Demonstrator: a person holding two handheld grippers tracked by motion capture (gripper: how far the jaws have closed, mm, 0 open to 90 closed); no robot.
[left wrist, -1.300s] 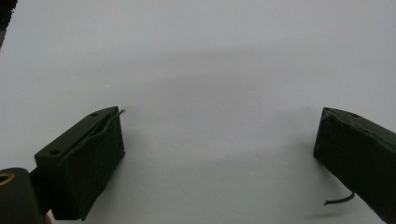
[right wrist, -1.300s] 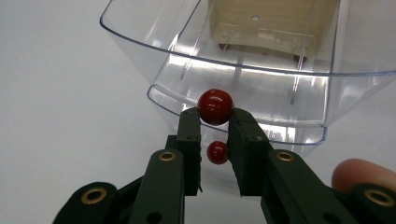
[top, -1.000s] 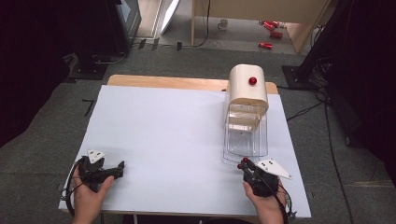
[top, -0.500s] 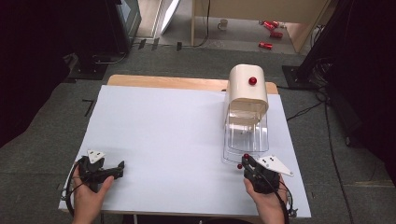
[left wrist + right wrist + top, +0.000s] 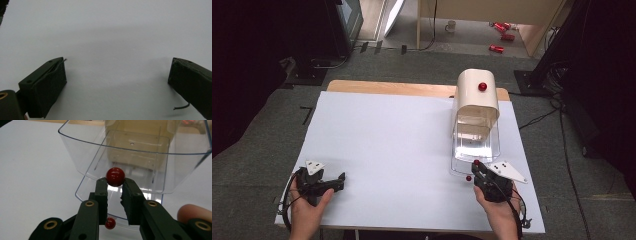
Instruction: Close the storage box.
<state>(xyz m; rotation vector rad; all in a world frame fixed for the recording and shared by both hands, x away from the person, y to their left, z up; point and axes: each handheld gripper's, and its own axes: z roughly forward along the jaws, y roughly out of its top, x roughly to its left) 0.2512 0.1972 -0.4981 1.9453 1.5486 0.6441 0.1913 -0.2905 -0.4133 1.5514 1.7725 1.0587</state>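
A cream box [image 5: 477, 95] with a red knob on top [image 5: 482, 86] stands at the table's far right. Clear plastic drawers [image 5: 475, 150] stick out of its front toward me. My right gripper [image 5: 476, 166] is shut on a red ball knob [image 5: 115, 176] at the front of the upper clear drawer [image 5: 140, 157]. A second, smaller red knob [image 5: 110, 223] sits lower, at the front lip of the bottom drawer. My left gripper [image 5: 342, 181] rests near the table's front left, jaws wide open [image 5: 117, 80] over bare white surface.
The white table top [image 5: 402, 140] spreads wide between the two hands. Behind the table lie grey floor, cables, a mug [image 5: 452, 25] and red cans [image 5: 501, 27]. A thumb [image 5: 195, 212] shows beside the right gripper.
The right gripper has edged slightly forward toward the box with the knob in its jaws. The left hand has stayed put.
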